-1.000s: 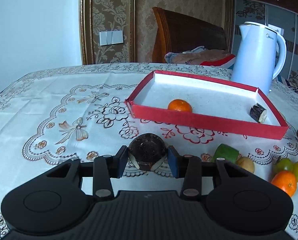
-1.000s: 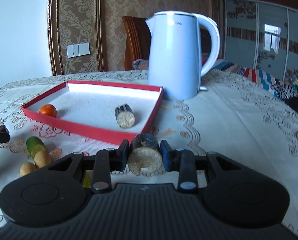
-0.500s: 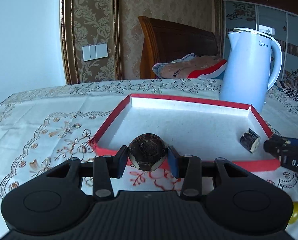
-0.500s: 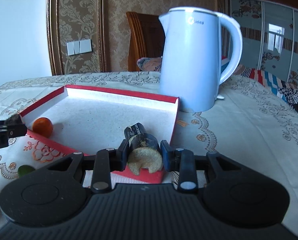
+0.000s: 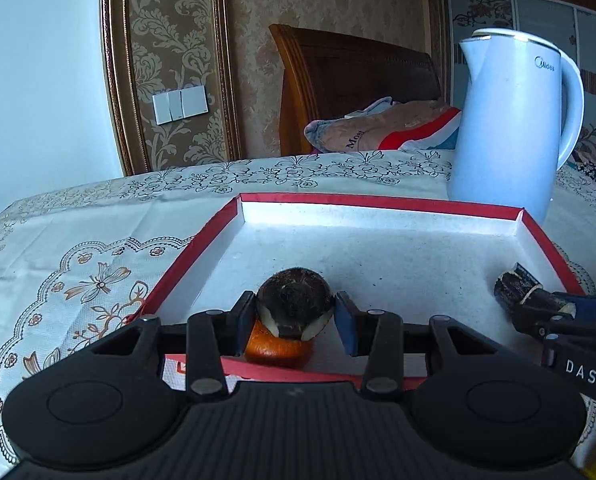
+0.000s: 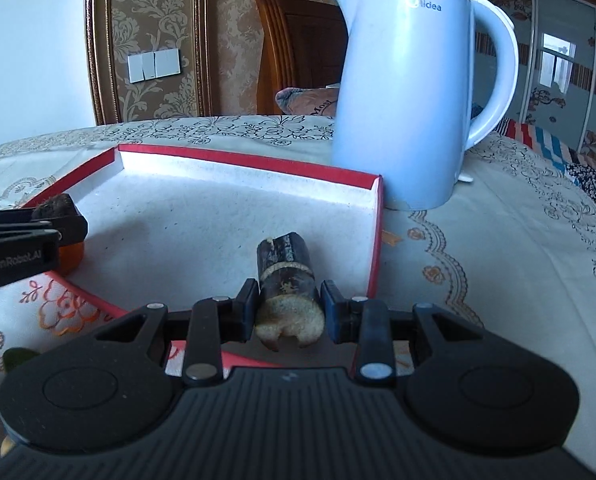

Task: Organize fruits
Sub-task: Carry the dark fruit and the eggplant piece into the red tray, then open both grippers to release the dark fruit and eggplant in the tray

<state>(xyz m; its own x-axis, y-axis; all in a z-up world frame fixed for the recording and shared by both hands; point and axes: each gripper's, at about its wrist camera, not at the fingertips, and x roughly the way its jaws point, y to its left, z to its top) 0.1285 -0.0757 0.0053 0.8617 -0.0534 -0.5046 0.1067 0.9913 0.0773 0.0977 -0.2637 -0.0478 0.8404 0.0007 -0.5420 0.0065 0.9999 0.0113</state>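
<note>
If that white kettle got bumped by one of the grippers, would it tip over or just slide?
The kettle stands tall on a base hardly wider than its body, so a knock near the top might tip it. It sits on the tablecloth, which probably grips rather than lets it slide. How full it is cannot be seen, so its weight is a guess.
</note>
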